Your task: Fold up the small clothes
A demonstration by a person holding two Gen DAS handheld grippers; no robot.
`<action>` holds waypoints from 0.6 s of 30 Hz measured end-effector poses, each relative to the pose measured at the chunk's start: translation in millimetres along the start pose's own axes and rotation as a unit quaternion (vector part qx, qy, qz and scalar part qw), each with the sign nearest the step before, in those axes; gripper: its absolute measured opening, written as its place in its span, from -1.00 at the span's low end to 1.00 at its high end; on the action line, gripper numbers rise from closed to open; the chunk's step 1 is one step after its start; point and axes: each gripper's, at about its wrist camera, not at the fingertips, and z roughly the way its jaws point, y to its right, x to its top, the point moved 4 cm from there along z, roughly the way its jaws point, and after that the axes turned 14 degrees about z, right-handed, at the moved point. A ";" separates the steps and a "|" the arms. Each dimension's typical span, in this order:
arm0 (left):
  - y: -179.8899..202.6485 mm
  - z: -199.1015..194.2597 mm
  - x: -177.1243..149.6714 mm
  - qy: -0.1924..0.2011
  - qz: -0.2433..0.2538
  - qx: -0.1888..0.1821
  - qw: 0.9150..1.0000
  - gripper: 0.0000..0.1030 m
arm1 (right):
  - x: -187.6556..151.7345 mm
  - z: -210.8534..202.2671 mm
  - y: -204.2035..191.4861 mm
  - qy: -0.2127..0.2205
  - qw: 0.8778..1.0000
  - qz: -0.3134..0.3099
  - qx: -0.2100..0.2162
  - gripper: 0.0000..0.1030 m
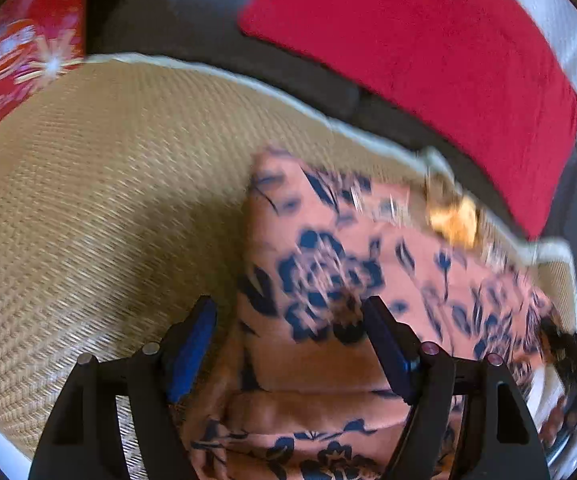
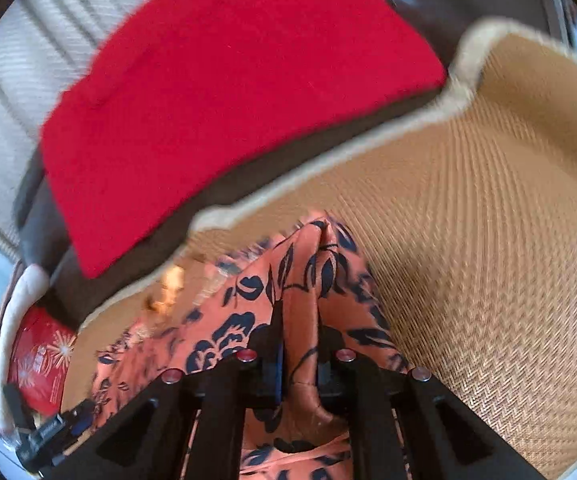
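An orange garment with a dark blue flower print lies on a woven tan mat. My left gripper is open, its blue-padded fingers spread just above the garment's near edge, nothing between them. My right gripper is shut on a bunched fold of the same garment and holds it raised off the mat. The left gripper also shows at the lower left of the right wrist view. Both views are motion-blurred.
A red cushion lies on a dark sofa seat beyond the mat's pale edge; it also shows in the right wrist view. A red printed bag stands at the far left. A small yellow object sits near the mat edge.
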 end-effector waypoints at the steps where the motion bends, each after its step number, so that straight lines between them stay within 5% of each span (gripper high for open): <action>1: 5.3 5.1 -2.7 -0.017 0.016 0.007 1.000 0.50 | -2.1 16.7 5.7 -0.036 0.999 0.011 -0.015 -0.80; 5: 24.9 11.9 -8.1 -0.042 0.101 0.065 0.992 0.50 | 2.9 26.9 23.6 -0.087 0.991 0.103 0.017 -0.69; 9: 20.9 2.2 -8.7 -0.028 0.082 0.039 0.995 0.50 | 20.6 1.2 35.8 -0.050 0.985 0.155 0.057 -0.60; 13: 25.4 -18.2 -10.7 -0.004 0.088 0.028 0.996 0.50 | 25.2 -16.6 20.2 -0.014 0.987 0.136 0.090 -0.60; 18: 41.4 -42.0 -12.8 0.033 0.114 0.035 0.992 0.50 | -1.9 -4.1 -18.5 -0.050 0.994 0.060 0.075 -0.60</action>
